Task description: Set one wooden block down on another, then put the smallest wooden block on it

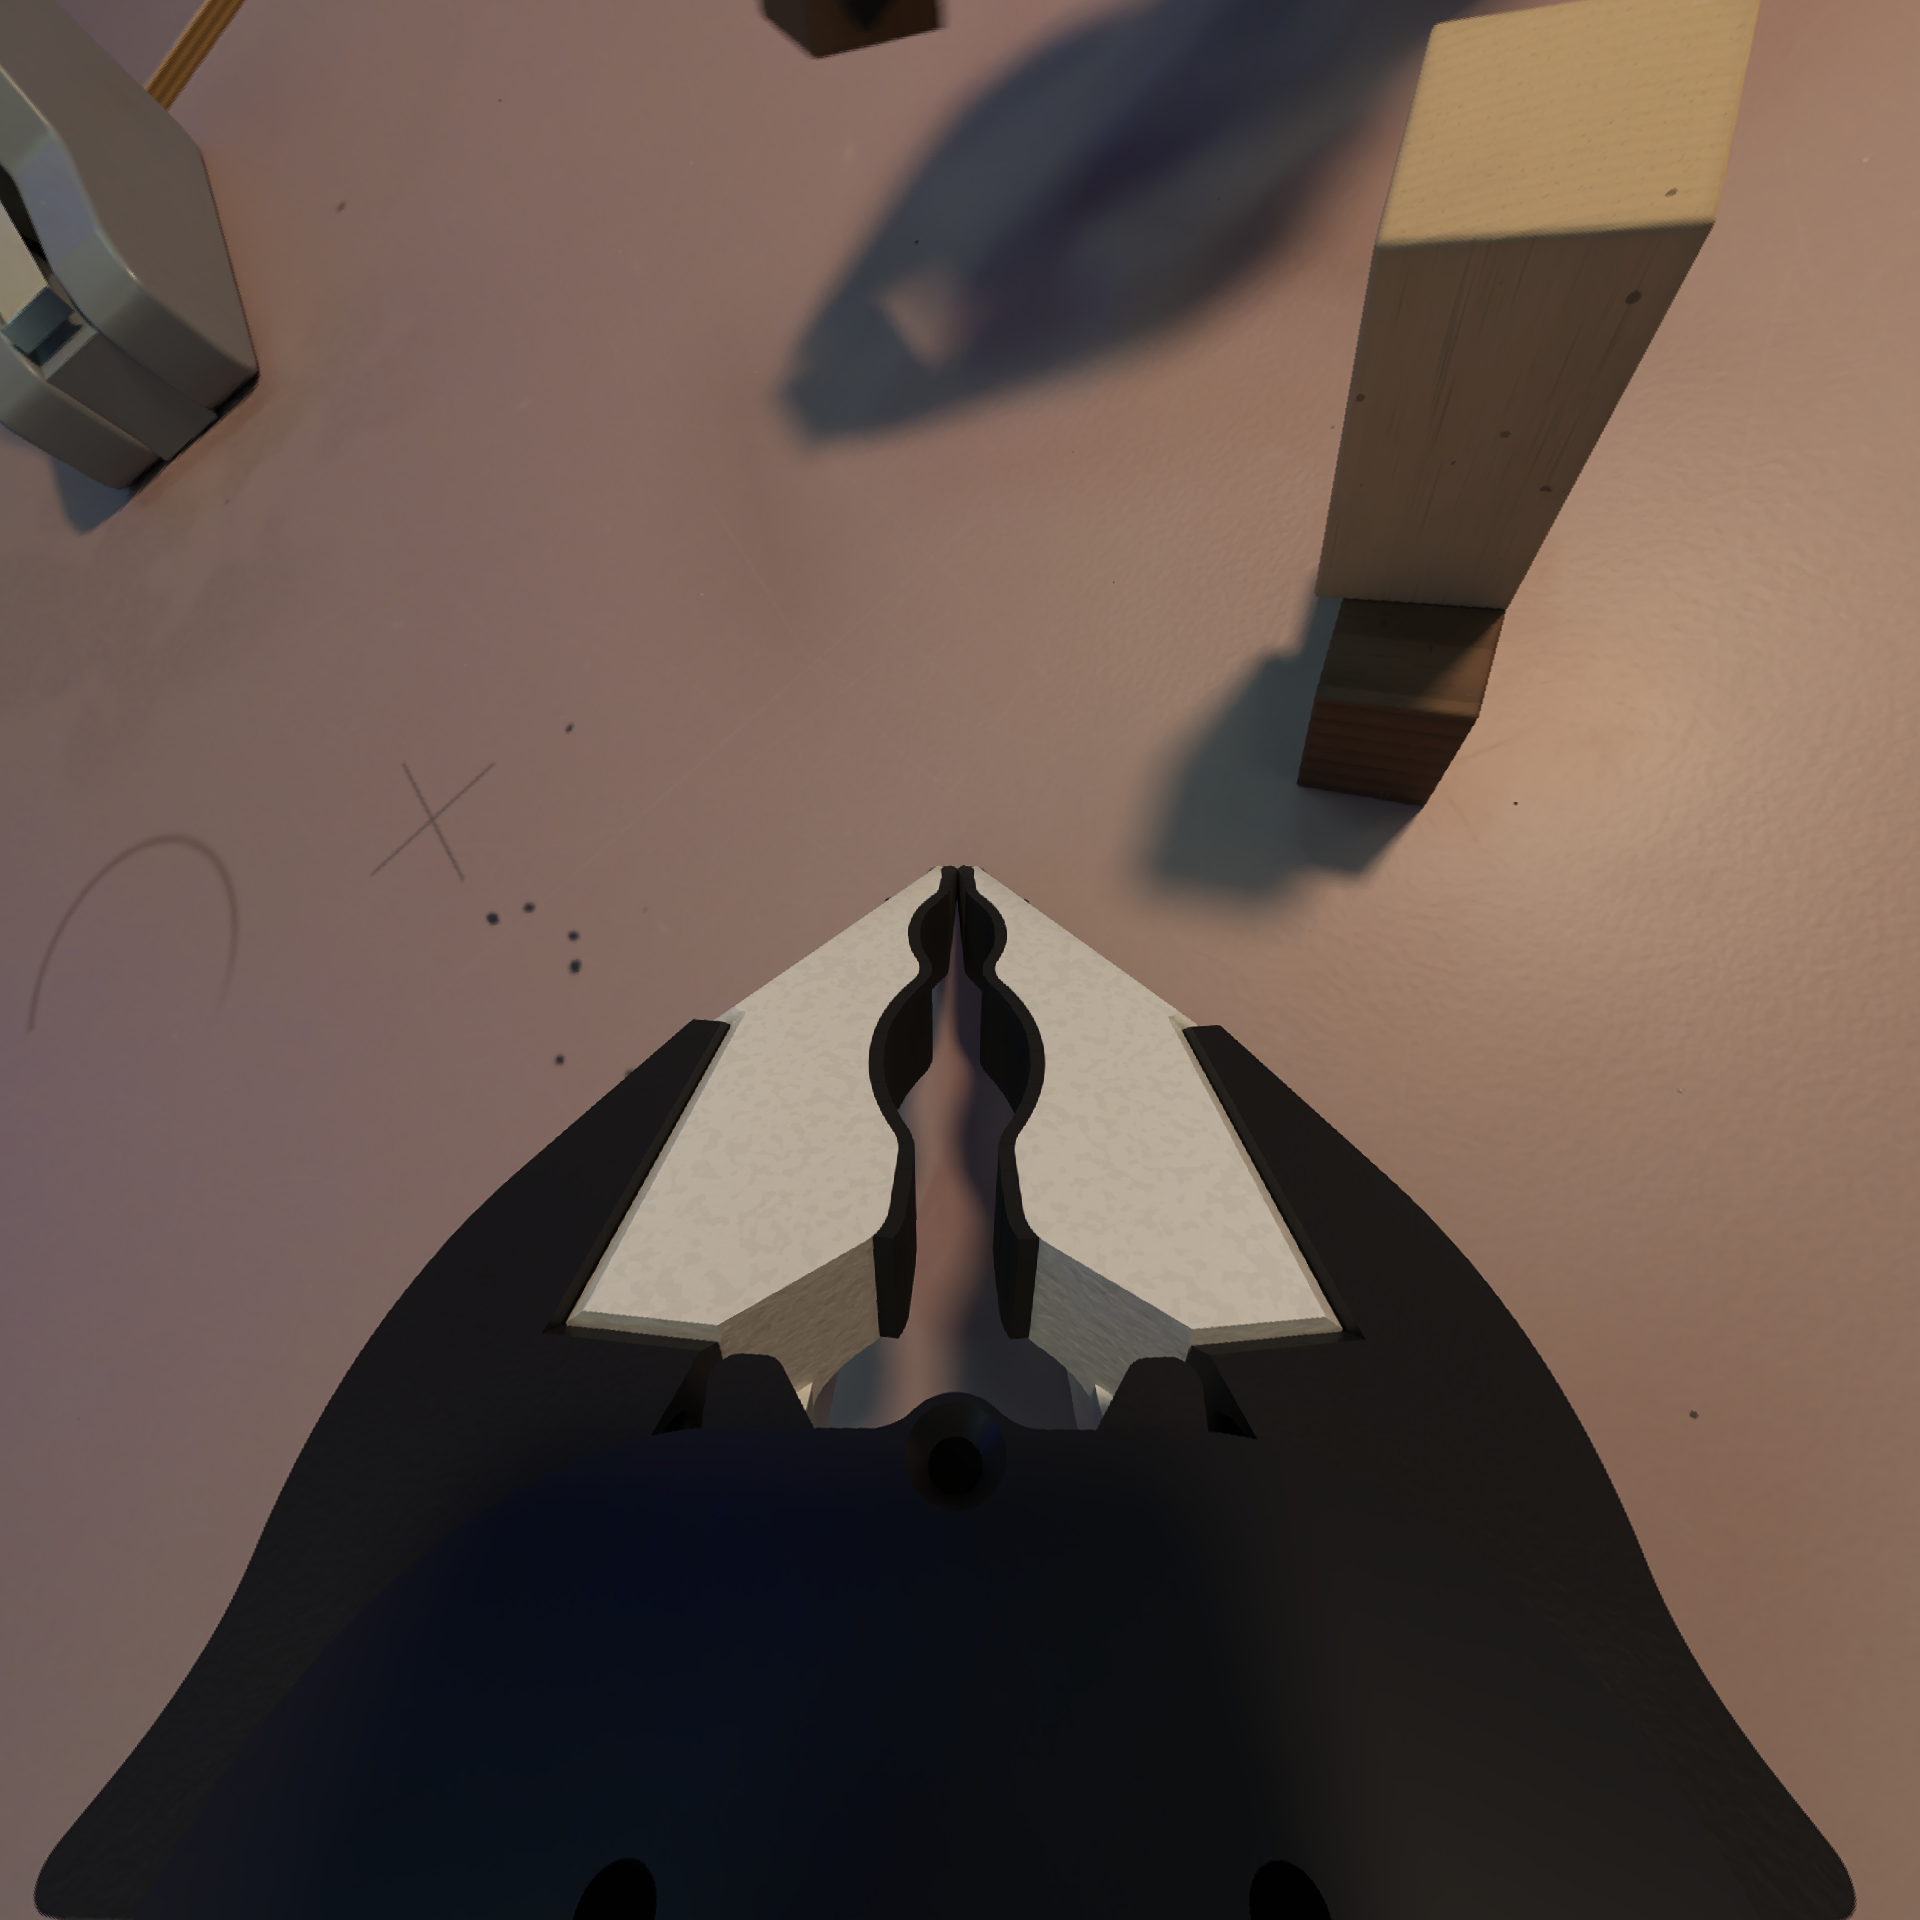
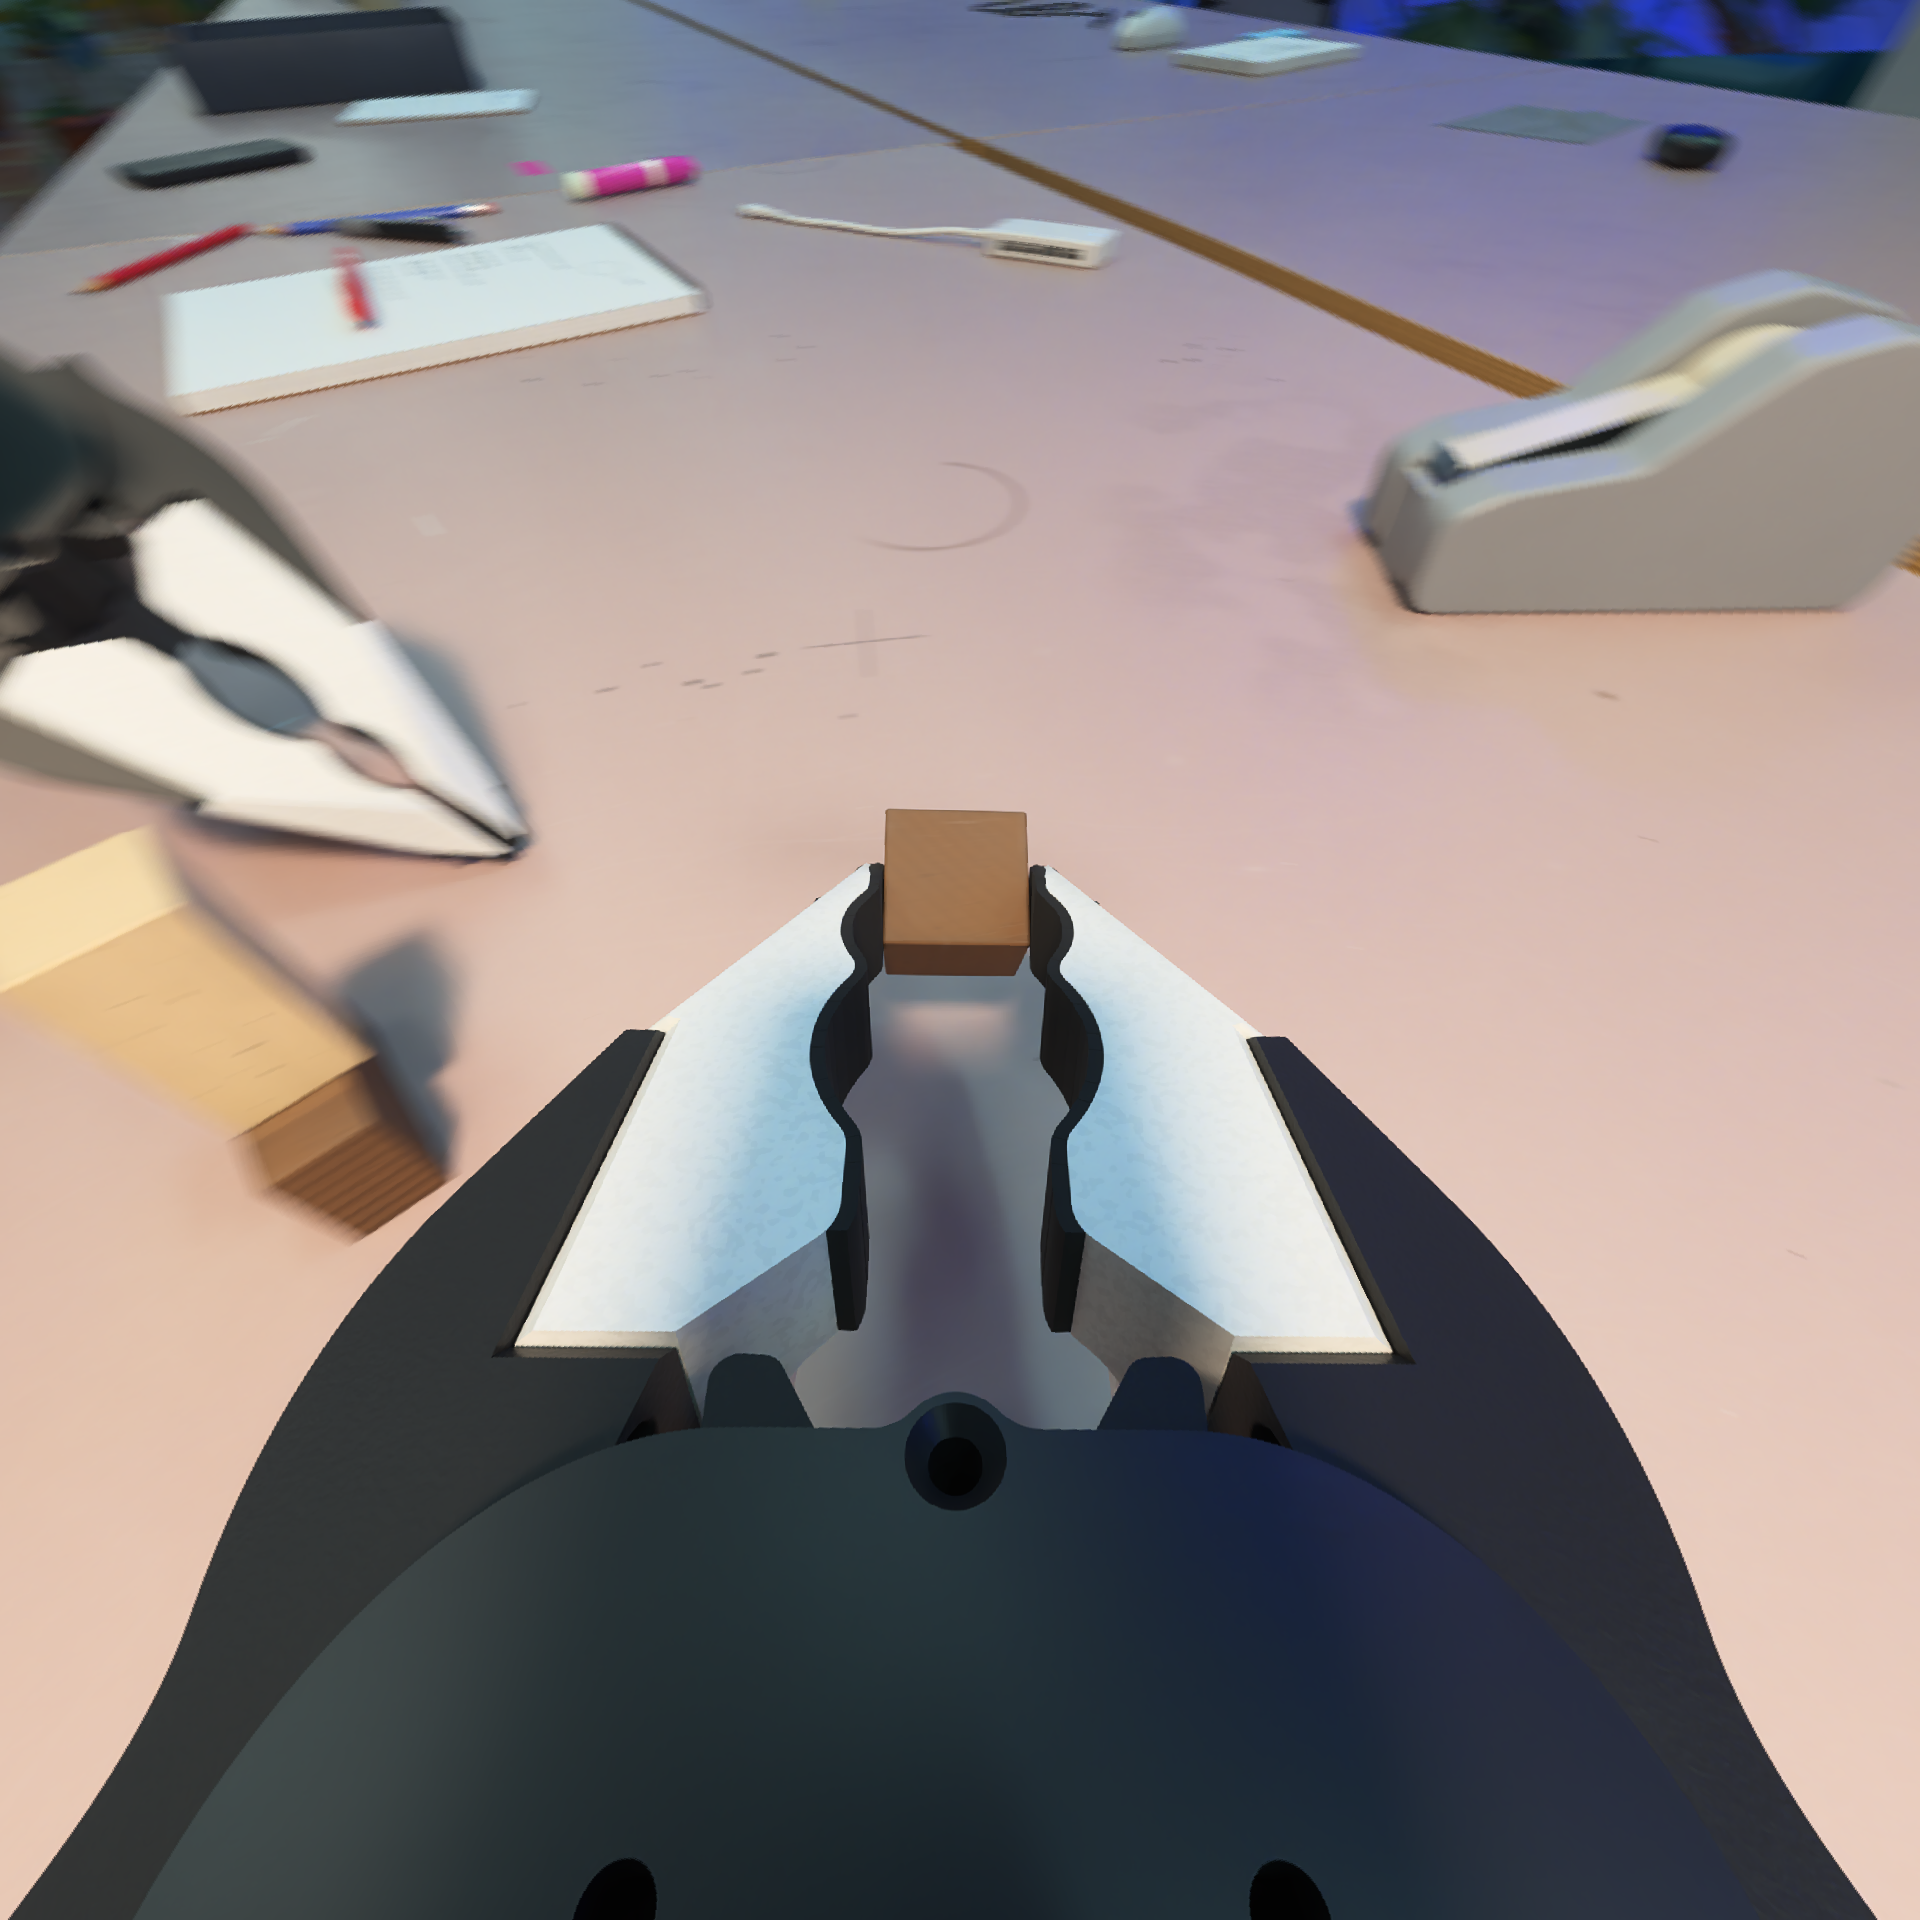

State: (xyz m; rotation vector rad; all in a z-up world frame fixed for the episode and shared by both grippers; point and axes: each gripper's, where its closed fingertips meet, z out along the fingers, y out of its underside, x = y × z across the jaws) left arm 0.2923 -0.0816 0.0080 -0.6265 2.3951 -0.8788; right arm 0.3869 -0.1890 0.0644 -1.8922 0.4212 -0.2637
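A tall pale wooden block (image 1: 1507, 343) rests on a smaller dark wooden block (image 1: 1392, 707) at the right of the left wrist view. The same stack shows in the right wrist view, pale block (image 2: 145, 987) over brown block (image 2: 343, 1164), at the left. My left gripper (image 1: 956, 873) is shut and empty above the table, left of the stack; it also shows in the right wrist view (image 2: 509, 831). My right gripper (image 2: 956, 883) is shut on the smallest wooden block (image 2: 956, 894), a brown cube held above the table. That cube's dark underside (image 1: 852, 21) shows at the top edge of the left wrist view.
A grey tape dispenser (image 2: 1662, 468) stands at the right; it also shows in the left wrist view (image 1: 104, 291). A notepad (image 2: 436, 301), pens (image 2: 166, 255), a pink marker (image 2: 623, 177), a white adapter (image 2: 1049, 241) and a phone (image 2: 208, 161) lie farther back. Pencil marks (image 1: 431, 821) dot the pinkish table (image 1: 623, 582).
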